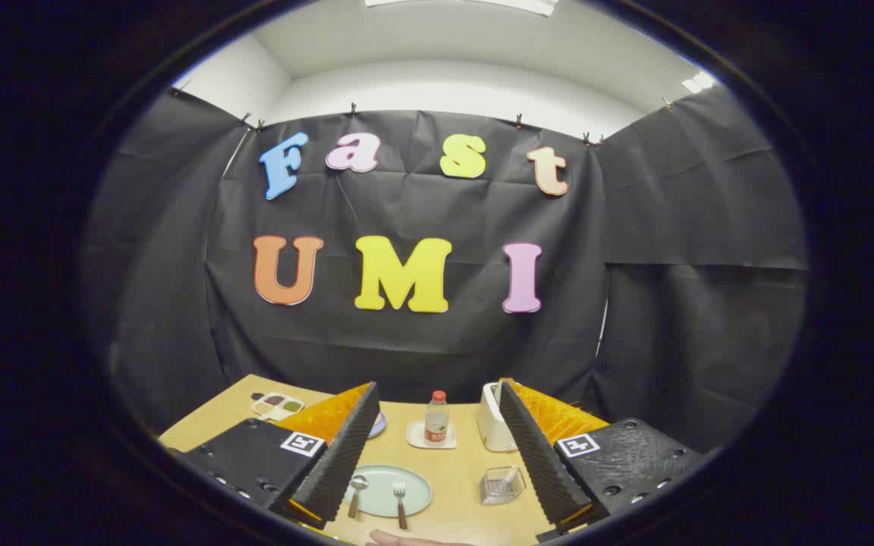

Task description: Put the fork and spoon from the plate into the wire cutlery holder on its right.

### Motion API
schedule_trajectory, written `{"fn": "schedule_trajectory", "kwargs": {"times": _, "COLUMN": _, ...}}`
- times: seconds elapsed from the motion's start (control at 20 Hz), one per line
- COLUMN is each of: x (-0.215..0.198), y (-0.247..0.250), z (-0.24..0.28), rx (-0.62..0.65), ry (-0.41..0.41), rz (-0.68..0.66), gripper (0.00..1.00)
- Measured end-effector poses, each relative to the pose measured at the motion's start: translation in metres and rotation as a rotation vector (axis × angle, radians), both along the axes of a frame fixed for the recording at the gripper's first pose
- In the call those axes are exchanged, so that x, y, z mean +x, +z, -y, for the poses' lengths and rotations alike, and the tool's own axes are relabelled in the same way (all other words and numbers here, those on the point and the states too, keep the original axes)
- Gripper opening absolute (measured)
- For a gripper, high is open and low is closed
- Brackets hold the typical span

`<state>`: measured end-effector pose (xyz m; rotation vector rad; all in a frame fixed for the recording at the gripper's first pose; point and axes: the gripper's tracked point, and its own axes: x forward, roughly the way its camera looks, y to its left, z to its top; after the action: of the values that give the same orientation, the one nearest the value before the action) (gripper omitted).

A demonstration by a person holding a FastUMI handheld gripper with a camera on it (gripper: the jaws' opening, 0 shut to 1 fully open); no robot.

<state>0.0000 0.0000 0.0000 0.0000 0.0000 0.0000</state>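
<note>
Black ribbed pads lined the two fingers of the gripper [437,455], which stood wide apart with nothing between them, raised well above the wooden table [460,500]. Just ahead of the left finger, at about seven o'clock from the gap's middle, lay the pale green plate [416,494]. The spoon [357,493] rested on its left side and the fork [400,502] near its middle, both handles pointing back toward the fingers and reaching over the near rim. At about five o'clock, beside the right finger, stood the wire cutlery holder [501,485], apart from the plate.

Both utensils looked metal with darker handles: probably light, stiff and somewhat slippery, lying flat. The overhanging handle ends seemed the best place to pinch.

Beyond, at twelve o'clock, a small bottle [436,418] stood on a white coaster [416,438], with a white toaster-like appliance [492,432] at one o'clock. A fingertip [399,538] showed at six o'clock.
</note>
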Motion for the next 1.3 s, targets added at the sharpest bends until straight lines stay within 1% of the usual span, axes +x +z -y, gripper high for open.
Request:
{"fn": "schedule_trajectory", "kwargs": {"times": 0.55, "x": 0.011, "y": -0.024, "z": 0.002, "rx": -0.029, "ry": 0.019, "rz": -0.047, "gripper": 0.95}}
{"fn": "schedule_trajectory", "kwargs": {"times": 0.8, "x": 0.023, "y": -0.045, "z": -0.007, "rx": -0.050, "ry": 0.051, "rz": -0.079, "gripper": 0.95}}
{"fn": "schedule_trajectory", "kwargs": {"times": 1.0, "x": 0.037, "y": -0.094, "z": -0.018, "rx": -0.071, "ry": 0.107, "rz": -0.165, "gripper": 0.95}}
{"fn": "schedule_trajectory", "kwargs": {"times": 1.2, "x": 0.055, "y": -0.166, "z": -0.027, "rx": -0.096, "ry": 0.159, "rz": -0.307, "gripper": 0.95}}
{"fn": "schedule_trajectory", "kwargs": {"times": 1.3, "x": 0.058, "y": -0.212, "z": -0.030, "rx": -0.117, "ry": 0.185, "rz": -0.405, "gripper": 0.95}}
